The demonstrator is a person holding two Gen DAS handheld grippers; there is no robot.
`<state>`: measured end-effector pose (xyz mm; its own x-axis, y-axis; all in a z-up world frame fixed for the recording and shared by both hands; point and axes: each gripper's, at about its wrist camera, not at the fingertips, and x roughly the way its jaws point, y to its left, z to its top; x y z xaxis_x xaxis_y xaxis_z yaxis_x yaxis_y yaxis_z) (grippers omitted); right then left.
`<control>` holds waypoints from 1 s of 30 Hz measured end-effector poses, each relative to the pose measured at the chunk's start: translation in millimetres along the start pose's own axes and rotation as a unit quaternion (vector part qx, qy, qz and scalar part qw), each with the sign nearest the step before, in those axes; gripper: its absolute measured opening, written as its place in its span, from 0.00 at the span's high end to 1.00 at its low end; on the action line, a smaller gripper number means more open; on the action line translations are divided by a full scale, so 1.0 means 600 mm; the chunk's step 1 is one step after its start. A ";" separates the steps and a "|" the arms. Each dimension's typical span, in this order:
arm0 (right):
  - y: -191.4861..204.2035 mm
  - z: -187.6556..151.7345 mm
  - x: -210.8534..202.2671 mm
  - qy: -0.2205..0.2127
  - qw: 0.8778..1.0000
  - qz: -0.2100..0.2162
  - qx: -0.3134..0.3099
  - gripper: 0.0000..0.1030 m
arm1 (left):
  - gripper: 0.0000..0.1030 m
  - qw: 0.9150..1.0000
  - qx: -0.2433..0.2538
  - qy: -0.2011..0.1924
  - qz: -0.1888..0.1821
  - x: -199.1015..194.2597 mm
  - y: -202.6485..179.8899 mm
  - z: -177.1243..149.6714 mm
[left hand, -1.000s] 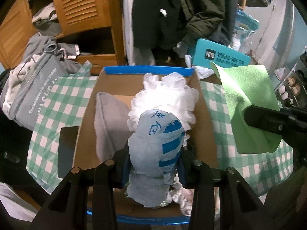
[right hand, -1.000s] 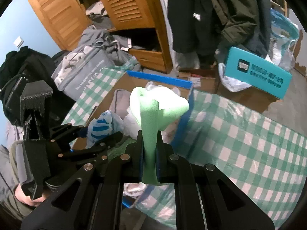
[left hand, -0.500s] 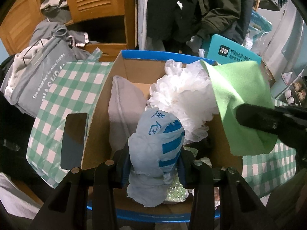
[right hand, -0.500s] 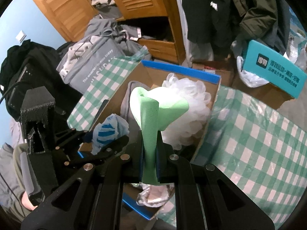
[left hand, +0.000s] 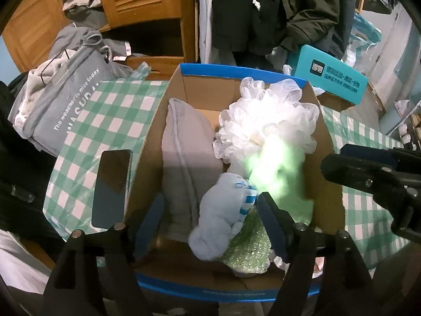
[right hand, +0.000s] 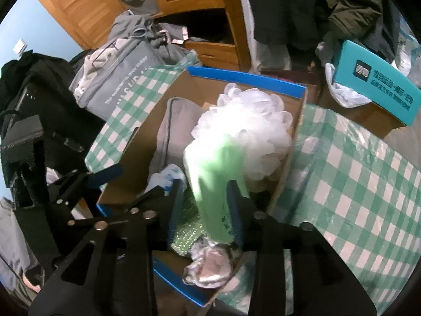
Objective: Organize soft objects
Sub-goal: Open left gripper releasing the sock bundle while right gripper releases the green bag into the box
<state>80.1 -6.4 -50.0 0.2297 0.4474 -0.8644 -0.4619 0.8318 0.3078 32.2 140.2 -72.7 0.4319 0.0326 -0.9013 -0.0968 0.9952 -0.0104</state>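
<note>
The green cloth (right hand: 210, 181) looks light and limp, a thing that folds on itself; I'd judge it best pinched at a gathered edge or a fold, since a flat face gives nothing to bite. It is a pale, bright green, blurred here, hanging between the spread fingers of the right claw (right hand: 205, 210) over the near part of the cardboard box (left hand: 236, 87); whether a pad touches it I cannot tell. Beside it the pale blue bag (left hand: 223, 218) with darker blue print, soft and crumpled, lies loose in the box between the wide-open fingers of the left claw (left hand: 210, 221), touching neither. It would crush easily and could be taken anywhere around its bulk.

Behind both sits a white mesh bath pouf (left hand: 265, 121), airy and springy, and to the left a folded grey fabric piece (left hand: 184, 163) leaning along the box wall. Under the bag lies something green and glittery (left hand: 250, 245). The box stands on a surface covered by a green checked cloth (left hand: 110, 121), with a dark phone (left hand: 111, 187) just beside the box.
</note>
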 end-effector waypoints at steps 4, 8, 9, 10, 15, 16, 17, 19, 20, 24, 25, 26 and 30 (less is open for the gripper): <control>-0.012 -0.004 -0.018 -0.012 1.000 -0.016 0.007 0.53 | 0.22 1.000 0.003 0.003 -0.012 -0.008 -0.006 0.002; -0.020 -0.009 -0.039 -0.030 0.999 -0.040 0.005 0.45 | 0.20 1.000 0.013 -0.009 -0.016 -0.027 -0.019 0.005; -0.020 -0.012 -0.046 -0.034 0.998 -0.046 0.002 0.44 | 0.20 1.000 0.015 -0.012 -0.018 -0.032 -0.022 0.005; -0.020 -0.014 -0.052 -0.038 0.998 -0.051 -0.003 0.44 | 0.17 1.000 0.015 -0.014 -0.020 -0.035 -0.024 0.006; -0.017 -0.029 -0.089 -0.064 0.995 -0.073 -0.019 0.37 | 0.14 0.999 0.017 -0.031 -0.028 -0.063 -0.035 0.011; -0.018 -0.032 -0.096 -0.067 0.995 -0.075 -0.021 0.37 | 0.13 0.999 0.018 -0.036 -0.029 -0.069 -0.038 0.011; -0.019 -0.033 -0.100 -0.070 0.994 -0.076 -0.022 0.37 | 0.10 0.999 0.021 -0.041 -0.028 -0.075 -0.041 0.012; -0.026 -0.038 -0.115 -0.078 0.994 -0.074 -0.018 0.37 | 0.05 0.998 0.027 -0.050 -0.028 -0.084 -0.047 0.010; -0.029 -0.039 -0.120 -0.081 0.994 -0.074 -0.016 0.37 | 0.02 0.998 0.031 -0.054 -0.031 -0.089 -0.052 0.008; -0.048 -0.047 -0.141 -0.093 0.992 -0.081 0.001 0.37 | 0.01 0.997 0.040 -0.065 -0.032 -0.102 -0.065 0.007; -0.054 -0.049 -0.148 -0.096 0.992 -0.085 0.006 0.37 | 0.01 0.996 0.044 -0.067 -0.033 -0.106 -0.071 0.009; -0.059 -0.051 -0.153 -0.098 0.991 -0.087 0.011 0.37 | 0.01 0.996 0.045 -0.070 -0.033 -0.110 -0.075 0.009; -0.080 -0.065 -0.180 -0.113 0.988 -0.096 0.029 0.37 | 0.01 0.994 0.055 -0.086 -0.034 -0.127 -0.093 0.013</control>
<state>44.3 -107.3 13.2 0.4973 0.3358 -0.7999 -0.3430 0.9230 0.1742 11.9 83.0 0.1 0.5813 -0.0300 -0.8131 0.0332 0.9994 -0.0132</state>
